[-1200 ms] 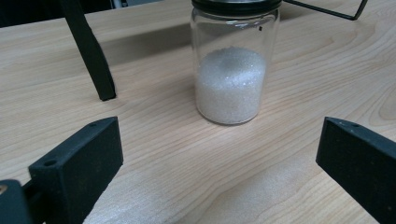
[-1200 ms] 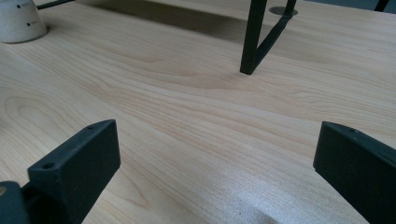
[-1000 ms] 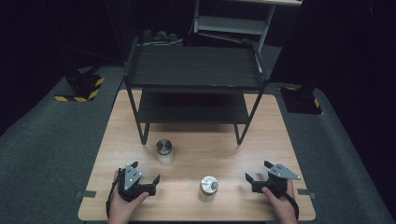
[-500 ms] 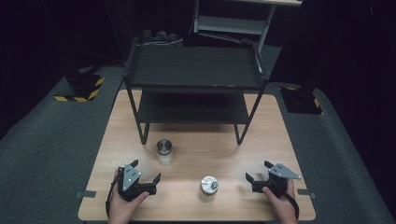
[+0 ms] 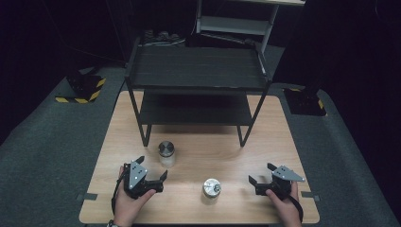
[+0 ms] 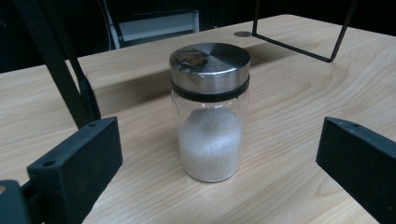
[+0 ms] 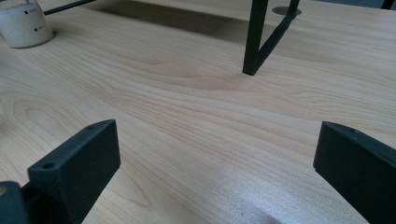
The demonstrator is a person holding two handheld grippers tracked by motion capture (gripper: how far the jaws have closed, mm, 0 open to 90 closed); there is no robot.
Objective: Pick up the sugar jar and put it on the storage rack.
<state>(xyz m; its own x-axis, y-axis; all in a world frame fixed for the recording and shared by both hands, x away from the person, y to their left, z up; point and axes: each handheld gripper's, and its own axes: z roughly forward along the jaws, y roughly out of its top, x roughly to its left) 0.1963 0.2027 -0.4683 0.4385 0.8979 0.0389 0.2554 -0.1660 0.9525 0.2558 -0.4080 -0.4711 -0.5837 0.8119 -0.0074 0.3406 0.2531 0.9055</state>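
Upright, salt jar, steel lid up, between spread left gripper jaws; right gripper likewise apart

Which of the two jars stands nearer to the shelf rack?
The jar by the rack's front left leg, ahead of the left gripper; the other jar stands nearer the table's front edge, between both grippers.

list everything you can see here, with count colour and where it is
jars: 2, clear glass with silver lids, white grains inside; one before the rack's left leg, the other near the front edge, between the grippers
rack: 1, black, two shelves, back half of the table
table: 1, light wood, centre
floor mat: grey, around the table
striped blocks: 2, black and yellow, on the floor left and right of the rack
left gripper: 1, black, open, front left, facing a jar
right gripper: 1, black, open, front right
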